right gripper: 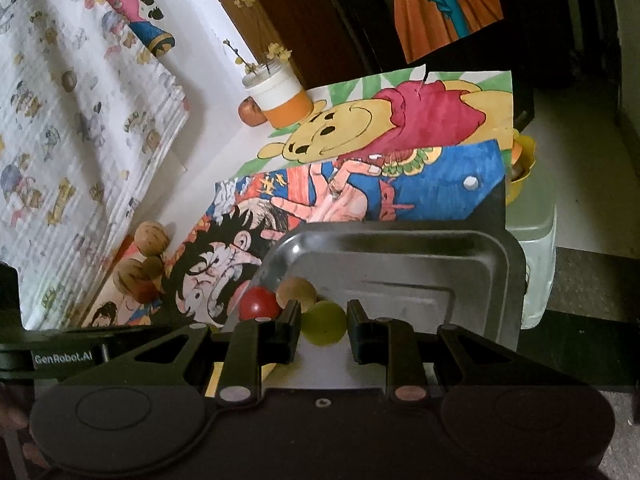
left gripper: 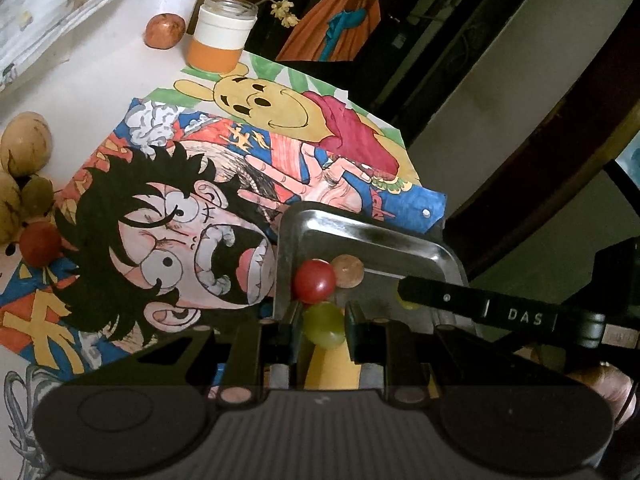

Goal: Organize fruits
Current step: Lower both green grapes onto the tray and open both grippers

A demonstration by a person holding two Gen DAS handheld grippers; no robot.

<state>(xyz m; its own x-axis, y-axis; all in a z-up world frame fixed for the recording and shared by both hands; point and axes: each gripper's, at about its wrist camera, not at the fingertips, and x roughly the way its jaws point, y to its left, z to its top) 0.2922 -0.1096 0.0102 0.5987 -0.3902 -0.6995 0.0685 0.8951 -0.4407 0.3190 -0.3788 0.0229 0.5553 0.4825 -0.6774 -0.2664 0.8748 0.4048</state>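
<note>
A steel tray [left gripper: 400, 240] [right gripper: 440, 264] lies on coloured drawings near the table's right edge. In it sit a red fruit [left gripper: 314, 282] [right gripper: 259, 303] and a tan round fruit [left gripper: 347, 271] [right gripper: 297, 294], side by side in the near left corner. My left gripper [left gripper: 323, 330] is shut on a green grape [left gripper: 323, 325] just above that corner. My right gripper [right gripper: 323, 330] is shut on a second green grape [right gripper: 323, 326] over the tray's near edge. The left wrist view shows the right gripper's black arm [left gripper: 480, 308] crossing the tray from the right.
A heap of tan round fruits [left gripper: 26, 144] [right gripper: 150, 238] with a red one [left gripper: 40, 244] lies at the left. An orange-and-white jar [left gripper: 222, 34] [right gripper: 280, 98] and a reddish fruit [left gripper: 165, 31] stand at the back. A yellow bowl [right gripper: 522, 168] sits beyond the table's right edge.
</note>
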